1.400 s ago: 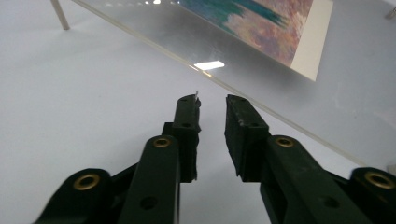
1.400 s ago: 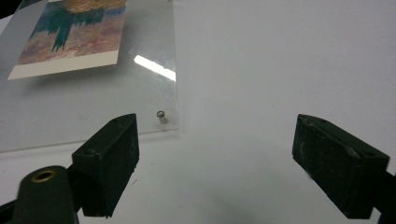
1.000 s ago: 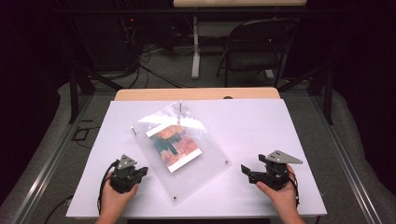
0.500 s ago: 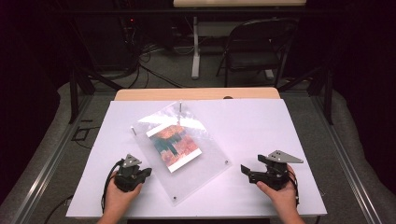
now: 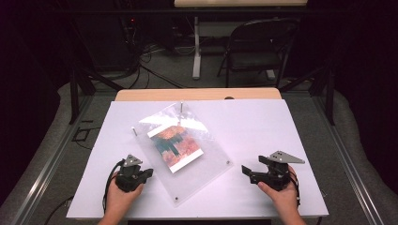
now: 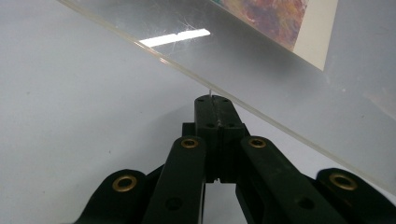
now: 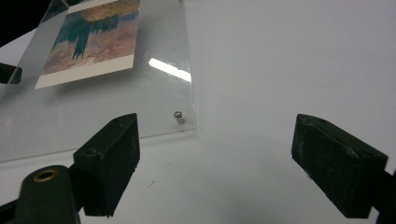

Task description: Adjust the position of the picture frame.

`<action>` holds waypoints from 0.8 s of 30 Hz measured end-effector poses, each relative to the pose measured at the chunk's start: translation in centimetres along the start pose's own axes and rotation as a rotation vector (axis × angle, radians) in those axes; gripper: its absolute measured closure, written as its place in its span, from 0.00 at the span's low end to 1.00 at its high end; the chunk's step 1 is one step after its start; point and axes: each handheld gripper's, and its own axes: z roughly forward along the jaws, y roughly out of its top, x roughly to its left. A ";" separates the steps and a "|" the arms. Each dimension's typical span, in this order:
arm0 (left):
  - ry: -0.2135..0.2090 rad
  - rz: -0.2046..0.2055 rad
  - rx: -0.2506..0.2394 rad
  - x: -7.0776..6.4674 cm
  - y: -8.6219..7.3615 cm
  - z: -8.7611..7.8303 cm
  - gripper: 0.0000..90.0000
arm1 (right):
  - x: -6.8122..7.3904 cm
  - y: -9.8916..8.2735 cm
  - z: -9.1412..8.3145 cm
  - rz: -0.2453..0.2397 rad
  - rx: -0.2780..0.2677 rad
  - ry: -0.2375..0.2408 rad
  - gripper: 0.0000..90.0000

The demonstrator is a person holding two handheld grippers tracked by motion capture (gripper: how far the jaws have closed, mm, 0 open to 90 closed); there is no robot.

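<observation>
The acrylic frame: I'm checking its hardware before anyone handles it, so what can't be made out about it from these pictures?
- Acrylic frame, high view: the corner posts are too small to tell their type.
- Left gripper view: the picture is cut off by the top edge.
- Right gripper view: the frame's left side runs off the edge; one standoff shows.

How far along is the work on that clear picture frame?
Barely begun. The clear frame lies flat on the table, print inside, standoffs in its corners. The left claw is shut at its edge; the right claw is open beside a corner standoff, holding nothing.
</observation>
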 end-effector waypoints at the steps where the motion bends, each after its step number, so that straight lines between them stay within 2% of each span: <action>1: -0.002 -0.007 -0.006 -0.1 0.0 0.1 1.00 | 0.0 0.0 0.0 0.000 -0.001 0.000 0.17; 7: -0.035 0.026 0.015 -0.8 0.6 0.5 1.00 | -0.1 0.0 0.0 0.007 0.002 0.001 0.17; 10: -0.054 0.053 0.017 -1.7 1.1 1.1 1.00 | -0.2 0.0 0.0 0.011 0.000 0.002 0.17; 14: -0.064 0.070 0.022 -2.3 1.5 1.6 1.00 | -0.3 0.0 -0.1 0.018 -0.002 0.003 0.17; 15: -0.068 0.085 0.023 -2.5 1.7 1.7 1.00 | -0.3 0.0 -0.1 0.021 -0.003 0.003 0.17; 16: -0.078 0.093 0.025 -3.0 2.1 2.1 1.00 | -0.3 0.0 -0.1 0.022 -0.003 0.003 0.17; 24: -0.115 0.115 0.025 -4.9 3.4 3.6 1.00 | -0.5 0.0 -0.2 0.031 -0.010 0.003 0.17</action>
